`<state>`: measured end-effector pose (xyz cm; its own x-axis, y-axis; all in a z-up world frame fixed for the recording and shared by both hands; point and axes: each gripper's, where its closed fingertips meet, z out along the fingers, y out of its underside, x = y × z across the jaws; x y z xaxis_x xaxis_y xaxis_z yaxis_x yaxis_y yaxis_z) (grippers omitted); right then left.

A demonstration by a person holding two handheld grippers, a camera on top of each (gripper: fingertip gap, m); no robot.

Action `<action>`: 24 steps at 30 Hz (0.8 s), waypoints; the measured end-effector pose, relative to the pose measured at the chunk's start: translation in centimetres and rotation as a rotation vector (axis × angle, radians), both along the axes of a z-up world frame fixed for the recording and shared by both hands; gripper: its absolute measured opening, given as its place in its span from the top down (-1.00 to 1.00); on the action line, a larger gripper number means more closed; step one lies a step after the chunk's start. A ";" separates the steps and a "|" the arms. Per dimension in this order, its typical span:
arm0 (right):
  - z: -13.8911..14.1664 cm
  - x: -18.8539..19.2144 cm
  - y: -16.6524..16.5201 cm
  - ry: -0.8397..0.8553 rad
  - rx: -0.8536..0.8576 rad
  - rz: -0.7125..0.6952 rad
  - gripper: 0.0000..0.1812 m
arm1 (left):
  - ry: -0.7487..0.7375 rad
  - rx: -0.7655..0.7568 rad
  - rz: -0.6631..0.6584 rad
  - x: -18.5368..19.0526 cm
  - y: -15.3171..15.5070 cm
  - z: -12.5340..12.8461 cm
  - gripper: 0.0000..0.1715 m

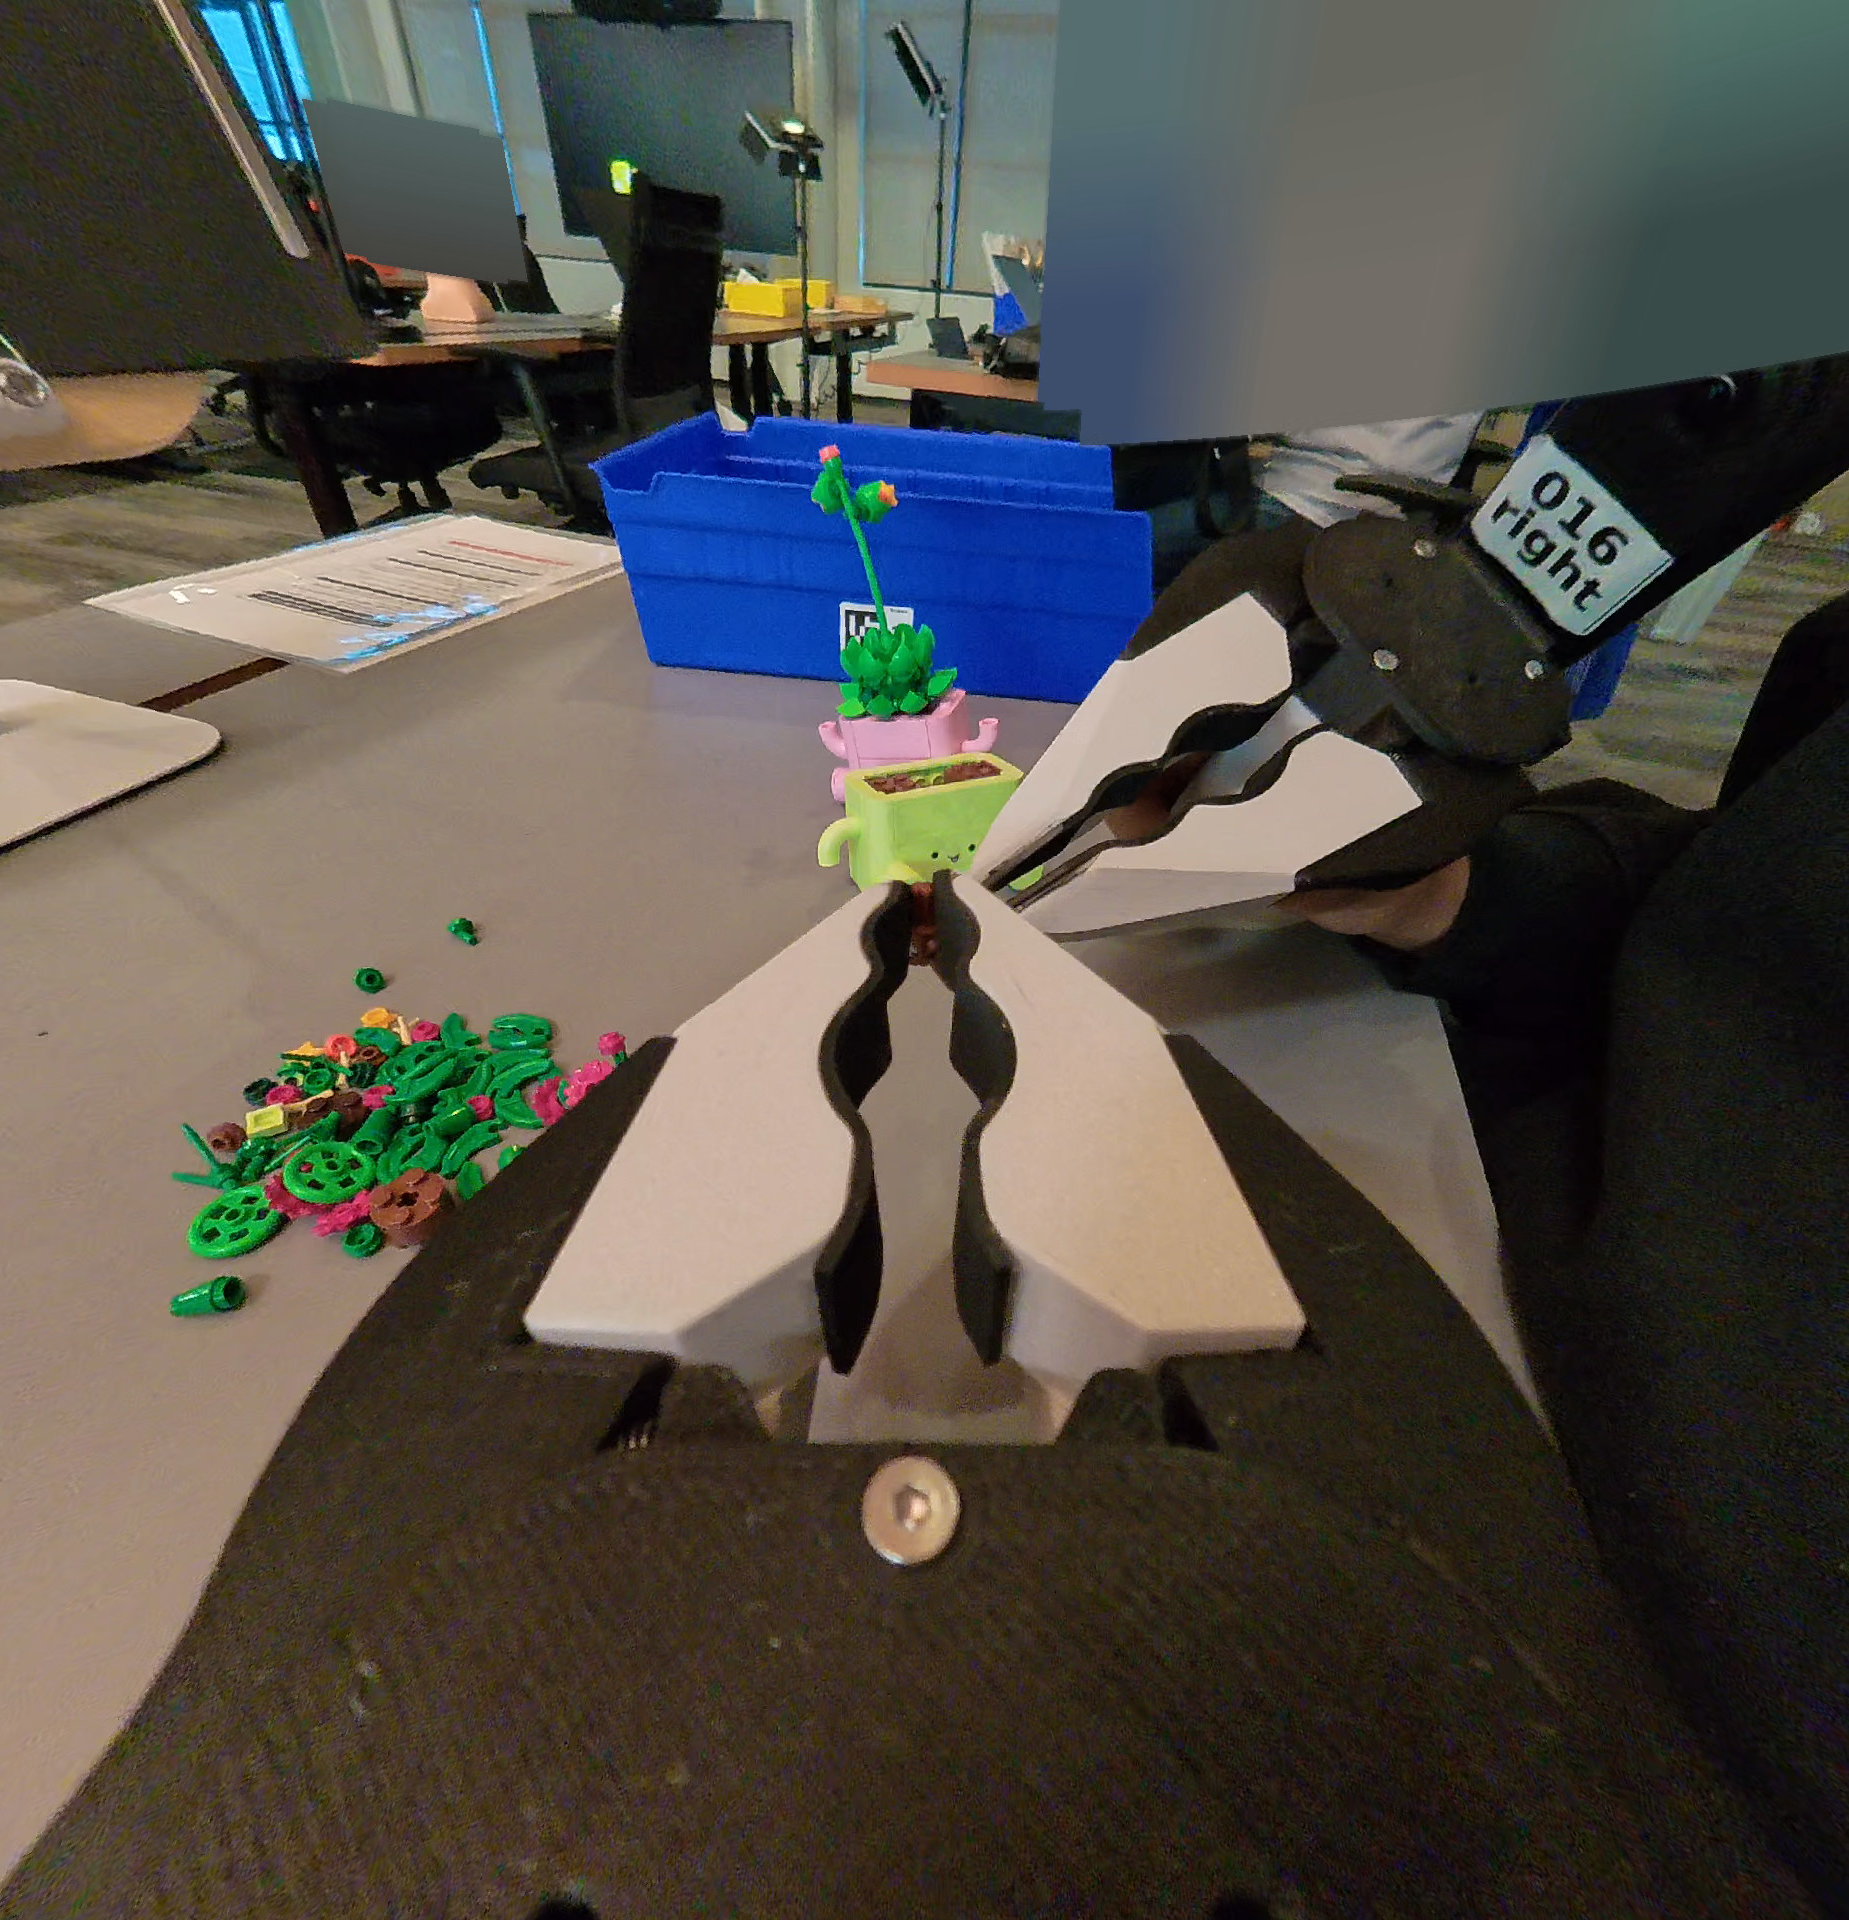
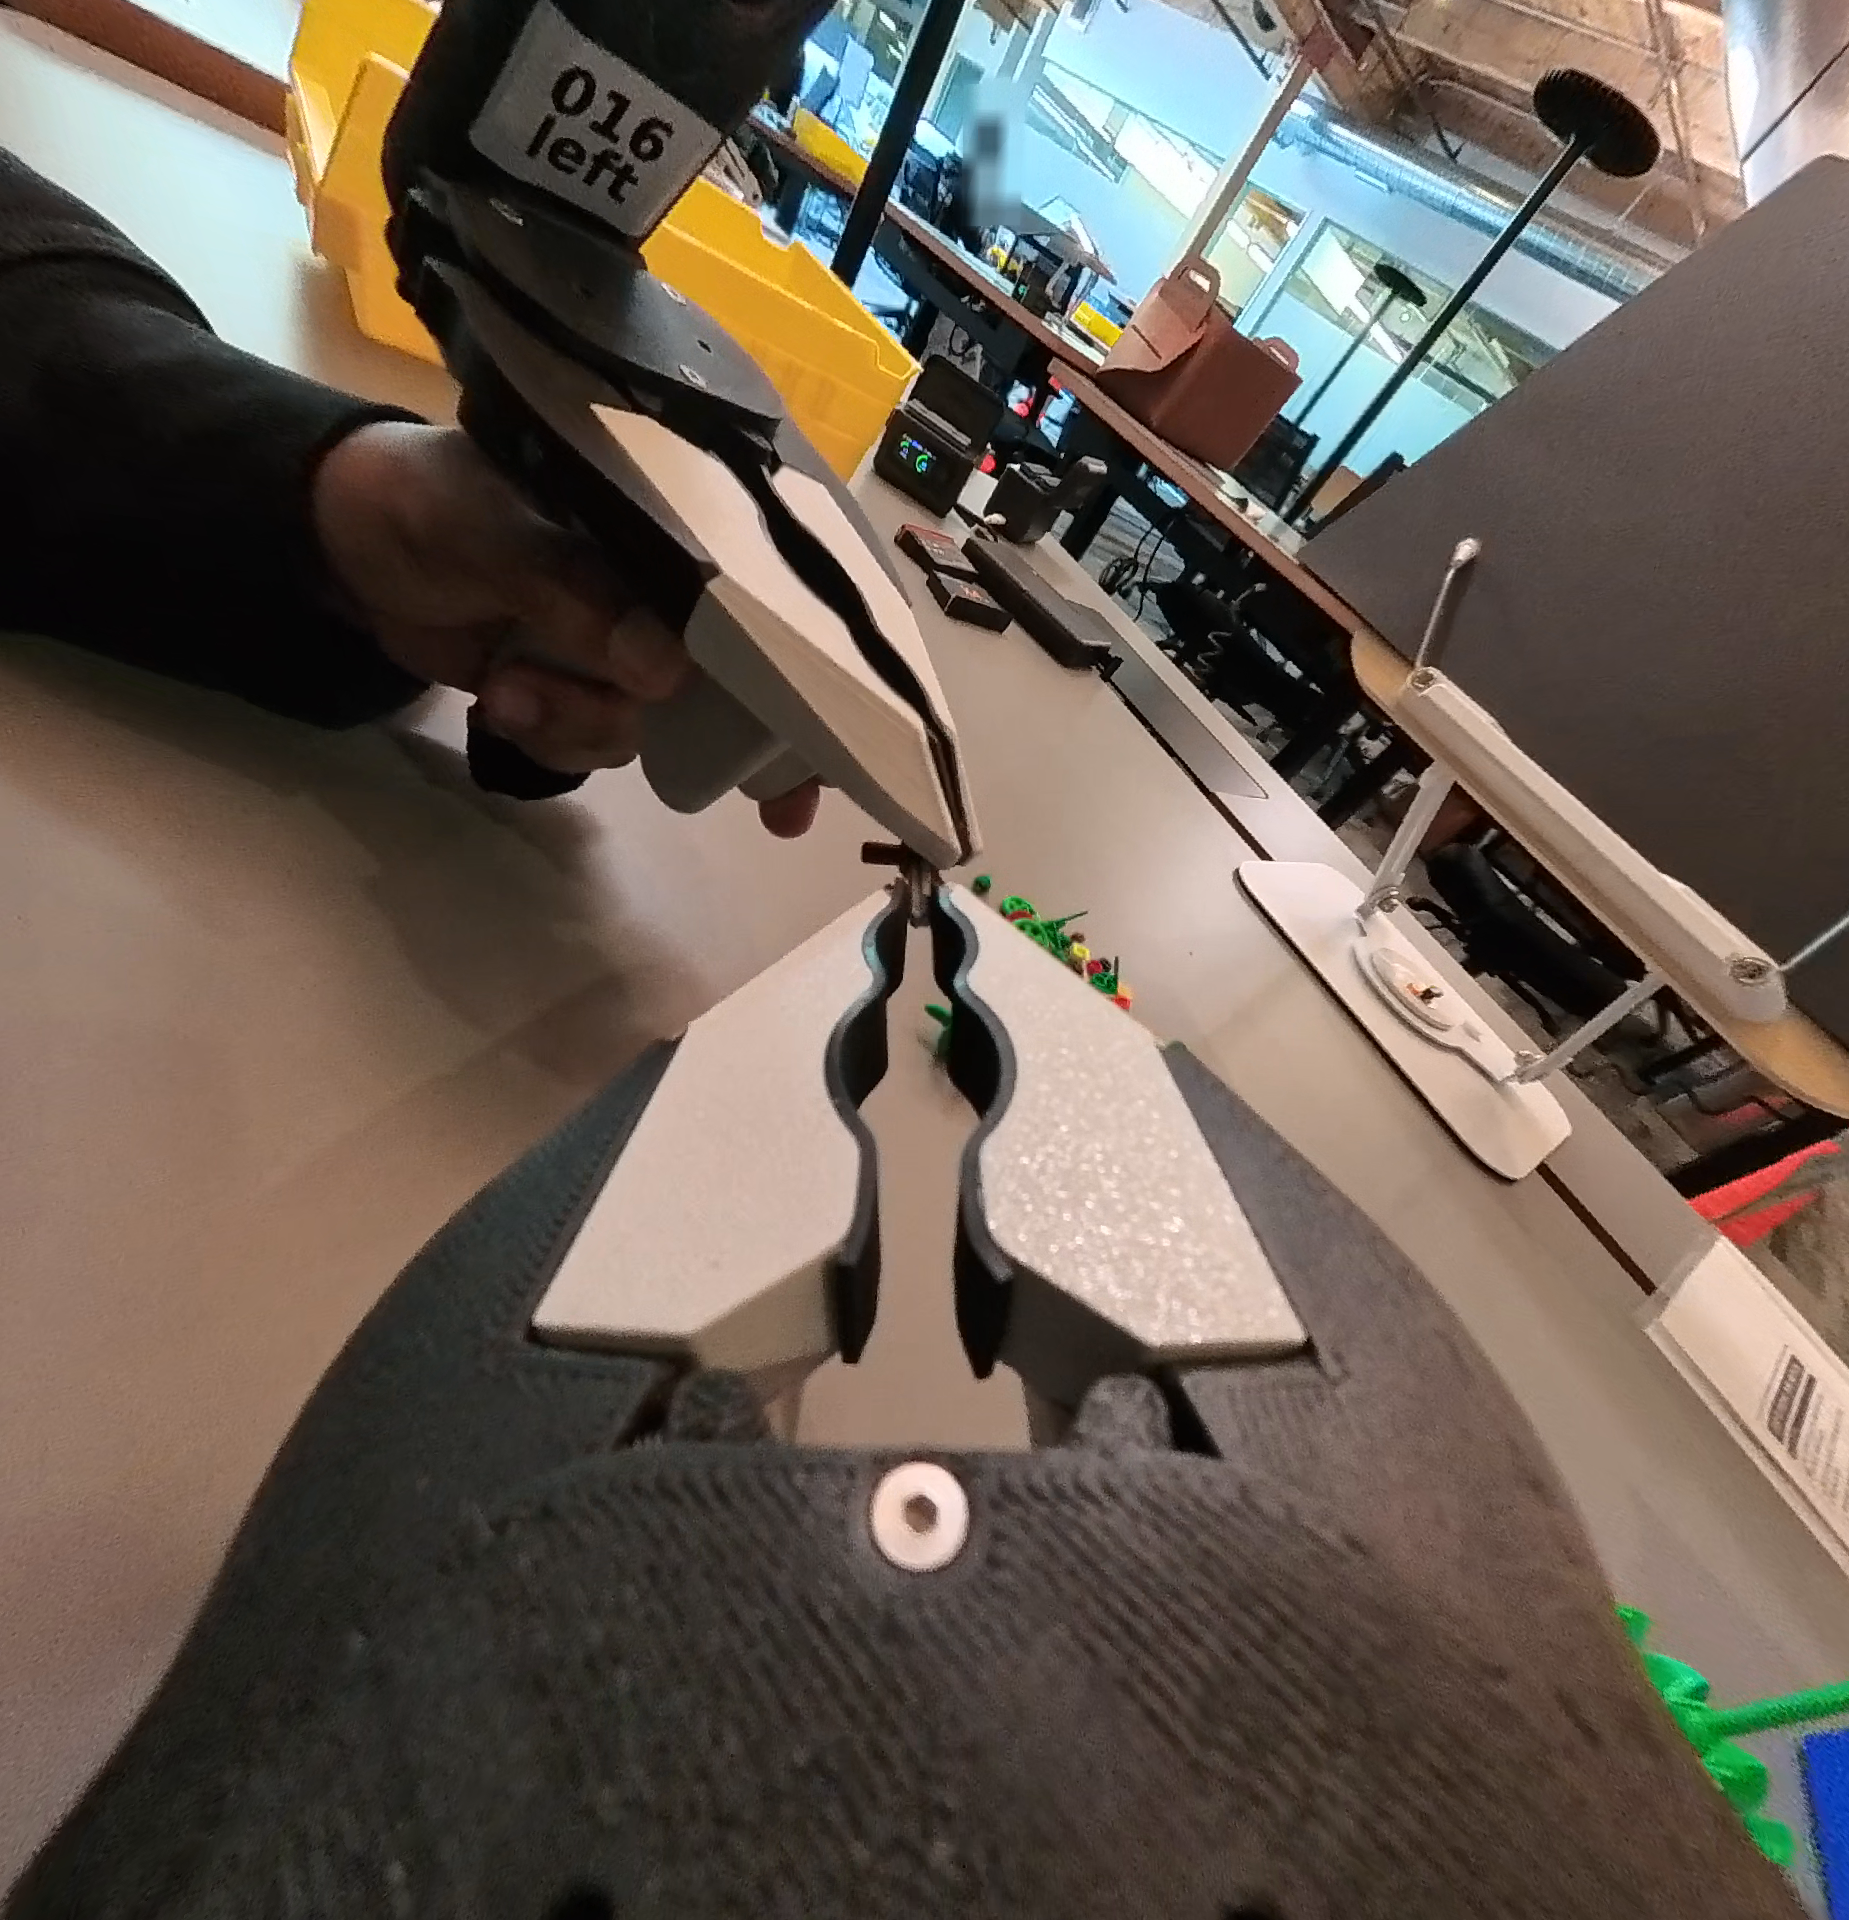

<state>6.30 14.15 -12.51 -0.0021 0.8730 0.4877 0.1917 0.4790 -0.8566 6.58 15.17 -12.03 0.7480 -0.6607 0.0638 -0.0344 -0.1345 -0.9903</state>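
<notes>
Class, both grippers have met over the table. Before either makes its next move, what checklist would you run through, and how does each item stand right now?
1. Left gripper shut on the brown piece: ok.
2. Right gripper shut on a small piece: ok, though its kind is too small to tell.
3. The two pieces lined up or joined: cannot tell. The tips meet closely.
4. Green pot upright, just beyond the tips: ok.
5. Pink pot and its plant upright behind it: ok.
6. Loose pile on the table, apart from both grippers: ok.
</notes>
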 end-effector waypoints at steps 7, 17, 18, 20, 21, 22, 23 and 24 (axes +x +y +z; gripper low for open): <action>-0.1 -0.3 -0.2 0.003 -0.176 0.053 0.79 | -0.047 -0.034 -0.017 0.7 0.0 0.0 1.00; 0.3 0.0 -0.1 0.020 -0.286 0.090 0.97 | -0.126 -0.076 -0.048 0.4 0.0 0.3 1.00; 0.3 0.0 -0.2 0.021 -0.302 0.099 0.97 | -0.137 -0.081 -0.055 0.4 -0.1 0.3 1.00; 0.5 0.0 -0.3 0.026 -0.325 0.112 0.97 | -0.167 -0.097 -0.071 0.4 -0.2 0.4 1.00; 0.5 0.0 -0.3 0.026 -0.333 0.114 0.97 | -0.177 -0.104 -0.077 0.4 -0.2 0.4 1.00; 0.5 0.0 -0.3 0.023 -0.338 0.113 0.97 | -0.179 -0.106 -0.079 0.4 -0.2 0.4 1.00; 0.5 0.1 -0.3 0.019 -0.348 0.110 0.97 | -0.174 -0.103 -0.076 0.4 -0.1 0.4 1.00; 0.5 0.1 -0.2 0.015 -0.369 0.109 0.97 | -0.167 -0.102 -0.071 0.4 -0.1 0.4 1.00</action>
